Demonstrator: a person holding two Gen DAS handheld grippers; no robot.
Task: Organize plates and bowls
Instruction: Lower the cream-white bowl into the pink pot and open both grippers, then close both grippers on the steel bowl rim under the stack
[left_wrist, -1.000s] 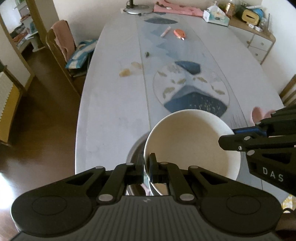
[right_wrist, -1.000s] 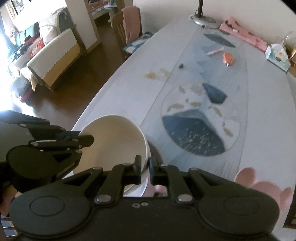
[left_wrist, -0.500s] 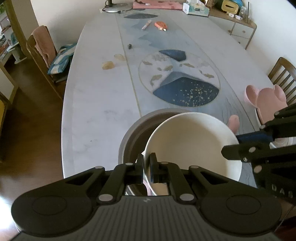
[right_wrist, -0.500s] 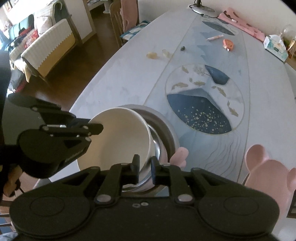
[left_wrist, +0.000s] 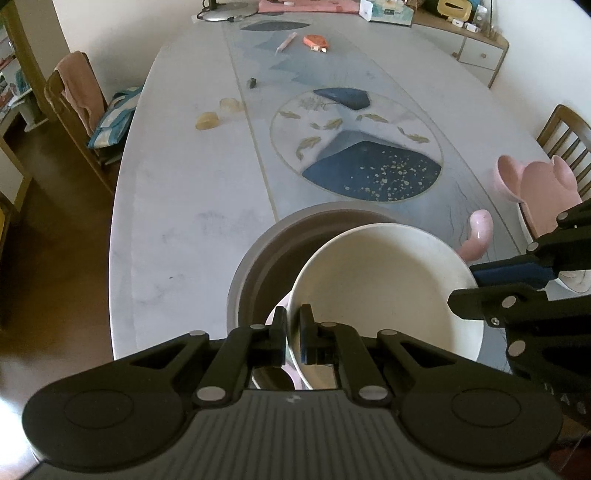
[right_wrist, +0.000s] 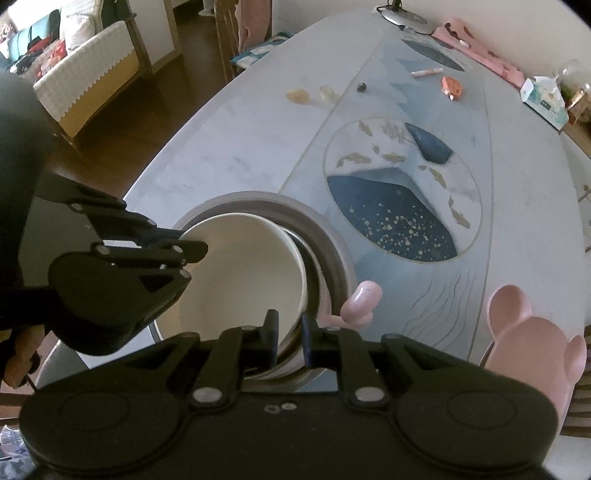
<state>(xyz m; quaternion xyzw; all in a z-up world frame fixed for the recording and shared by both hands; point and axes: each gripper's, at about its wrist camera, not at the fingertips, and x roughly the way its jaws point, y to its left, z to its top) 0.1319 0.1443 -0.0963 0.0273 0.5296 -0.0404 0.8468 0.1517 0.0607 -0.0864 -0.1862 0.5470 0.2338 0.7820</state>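
Observation:
A cream bowl (left_wrist: 380, 288) (right_wrist: 240, 280) hangs tilted inside a wide grey bowl (left_wrist: 258, 258) (right_wrist: 325, 236) at the near end of the table. My left gripper (left_wrist: 291, 325) (right_wrist: 195, 254) is shut on the cream bowl's near rim. My right gripper (right_wrist: 290, 328) (left_wrist: 469, 284) straddles the opposite rim with its jaws slightly apart, the rim between them. A pale pink dish (left_wrist: 277, 310) shows under the cream bowl, mostly hidden. A pink handle-like piece (left_wrist: 478, 236) (right_wrist: 360, 302) sticks out beside the grey bowl.
A pink bear-shaped plate (left_wrist: 535, 192) (right_wrist: 524, 332) lies to the right on the long patterned table (left_wrist: 184, 184). Small items, among them an orange one (left_wrist: 316, 41), sit at the far end. Chairs stand at the left (left_wrist: 74, 96) and right (left_wrist: 565, 136) edges.
Both grippers have sunk with the cream bowl, which now sits down inside the grey bowl. The right gripper's jaws have parted a little around the rim.

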